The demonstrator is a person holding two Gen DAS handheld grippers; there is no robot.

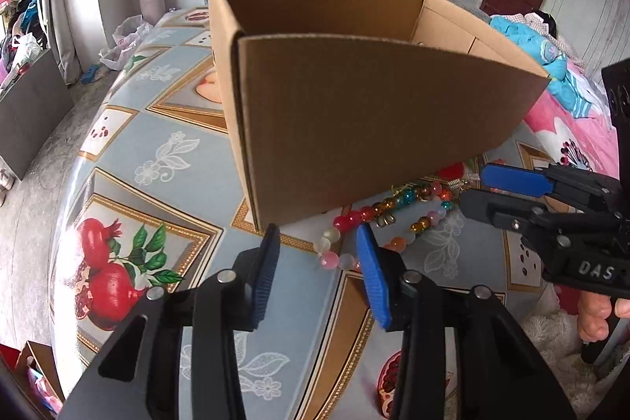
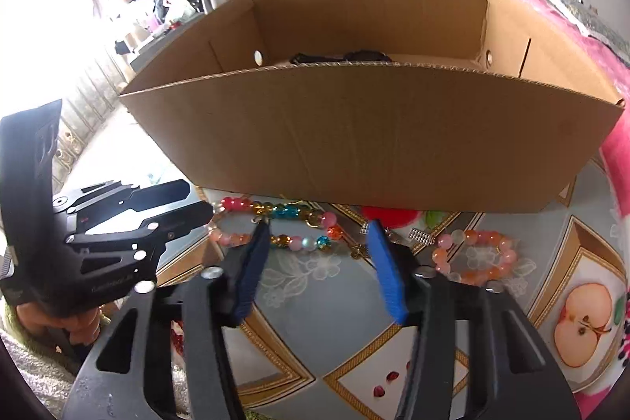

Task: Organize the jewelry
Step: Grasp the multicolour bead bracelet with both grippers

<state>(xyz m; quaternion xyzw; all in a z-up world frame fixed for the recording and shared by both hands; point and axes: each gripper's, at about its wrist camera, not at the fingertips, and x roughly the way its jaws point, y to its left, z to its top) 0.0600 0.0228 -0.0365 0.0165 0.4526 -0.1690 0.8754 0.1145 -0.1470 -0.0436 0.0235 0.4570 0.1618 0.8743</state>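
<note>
Both grippers spread wide over the beads, nothing grasped.

Left gripper (image 1: 317,235) and right gripper (image 2: 319,229) hover with fingers parted above the bench (image 1: 165,128); the multicolored bracelet (image 2: 275,223) and the pink-orange bracelet (image 2: 474,256) lie just in front of the cardboard box (image 2: 374,144), something dark inside.

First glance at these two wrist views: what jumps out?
The big open cardboard box fills the middle of both views, standing on the fruit-patterned tablecloth. Just in front of its near wall lie colourful beaded bracelets, with a pink-orange bracelet further right. Both the right gripper and left gripper are open above them, holding nothing.
</note>
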